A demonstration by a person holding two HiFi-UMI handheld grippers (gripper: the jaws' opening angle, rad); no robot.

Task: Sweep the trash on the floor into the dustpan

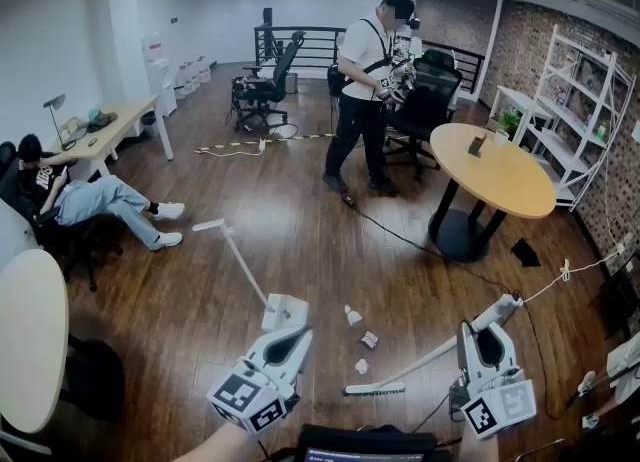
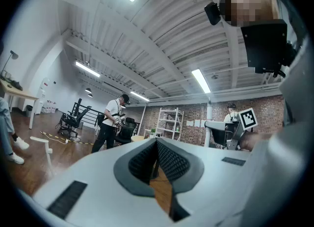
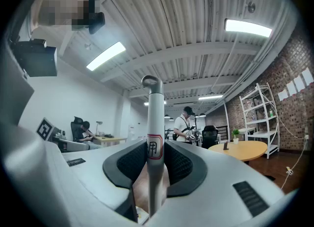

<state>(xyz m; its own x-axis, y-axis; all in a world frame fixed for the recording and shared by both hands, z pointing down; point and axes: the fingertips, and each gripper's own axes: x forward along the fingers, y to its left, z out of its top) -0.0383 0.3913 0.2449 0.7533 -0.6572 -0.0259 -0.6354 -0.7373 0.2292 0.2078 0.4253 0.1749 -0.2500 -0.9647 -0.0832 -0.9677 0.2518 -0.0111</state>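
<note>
Several crumpled scraps of trash (image 1: 361, 340) lie on the wood floor just ahead of me. A white dustpan (image 1: 283, 310) stands left of them, and its long handle (image 1: 238, 260) leans away to the upper left. My left gripper (image 1: 293, 330) hovers just behind the dustpan with its jaws shut and nothing between them. In the left gripper view (image 2: 157, 140) the dustpan handle (image 2: 46, 148) stands apart at the far left. My right gripper (image 1: 487, 330) is shut on the broom handle (image 3: 155, 123). The broom head (image 1: 376, 388) rests on the floor below the trash.
A person (image 1: 365, 90) stands further off by black office chairs, and another (image 1: 90, 200) sits at the left. A round wooden table (image 1: 500, 175) is at the right, with a cable (image 1: 410, 245) running across the floor. A white table edge (image 1: 30, 340) is at my near left.
</note>
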